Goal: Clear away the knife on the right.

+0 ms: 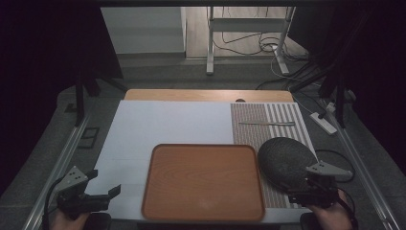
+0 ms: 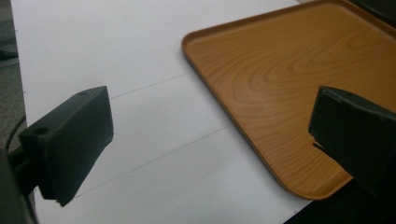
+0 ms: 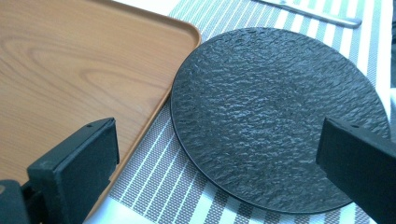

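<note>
Hovering open-fingered, right gripper (image 3: 217, 158) over black plate (image 3: 280, 116), seemingly untouched.

The high view looks forward and down from above the person's edge of the table (image 1: 143, 124), far enough back to take in the whole top and the floor beyond. The left gripper view sits low and close, facing along its 2 jaws across white sheet toward the wooden tray (image 2: 289, 84). The right gripper view, equally close, faces the black plate (image 3: 280, 116) on the striped mat (image 3: 154, 182). All 3 views share the tray; the plate appears in 2, high and right.
</note>
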`<state>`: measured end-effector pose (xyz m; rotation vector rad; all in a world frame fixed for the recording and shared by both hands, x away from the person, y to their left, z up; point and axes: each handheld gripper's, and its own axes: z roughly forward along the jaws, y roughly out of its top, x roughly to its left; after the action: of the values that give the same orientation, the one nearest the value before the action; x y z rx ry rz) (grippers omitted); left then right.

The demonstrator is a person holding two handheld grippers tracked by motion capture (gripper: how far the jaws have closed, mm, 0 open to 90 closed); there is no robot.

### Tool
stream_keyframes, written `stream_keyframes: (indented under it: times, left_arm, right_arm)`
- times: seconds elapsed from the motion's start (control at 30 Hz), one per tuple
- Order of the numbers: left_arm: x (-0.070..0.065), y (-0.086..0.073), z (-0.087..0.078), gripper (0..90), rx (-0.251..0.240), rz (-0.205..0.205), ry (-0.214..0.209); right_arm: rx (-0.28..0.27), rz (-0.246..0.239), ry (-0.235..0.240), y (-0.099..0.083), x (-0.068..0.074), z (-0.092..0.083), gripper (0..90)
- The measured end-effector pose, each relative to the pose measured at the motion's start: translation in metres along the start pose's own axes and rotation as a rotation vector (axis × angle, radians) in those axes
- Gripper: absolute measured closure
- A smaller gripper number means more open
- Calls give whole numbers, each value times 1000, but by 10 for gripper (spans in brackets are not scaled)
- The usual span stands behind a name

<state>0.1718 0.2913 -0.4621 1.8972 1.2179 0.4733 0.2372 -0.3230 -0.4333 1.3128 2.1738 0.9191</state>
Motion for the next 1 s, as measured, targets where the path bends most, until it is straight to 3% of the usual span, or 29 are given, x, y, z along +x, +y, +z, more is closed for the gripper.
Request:
stream_keyframes:
  times: [0.13,0.5,1.0]
  left_arm:
    - [-1,0,1,18,12,14,1]
    - [1,0,1,20,13,0,-9]
    - [2,0,1,20,11,-19,-10]
  right_arm:
    - [2,31,28,0,-4,1,1]
    - [18,26,50,1,-4,2,2]
    - [39,1,16,2,0,4,1]
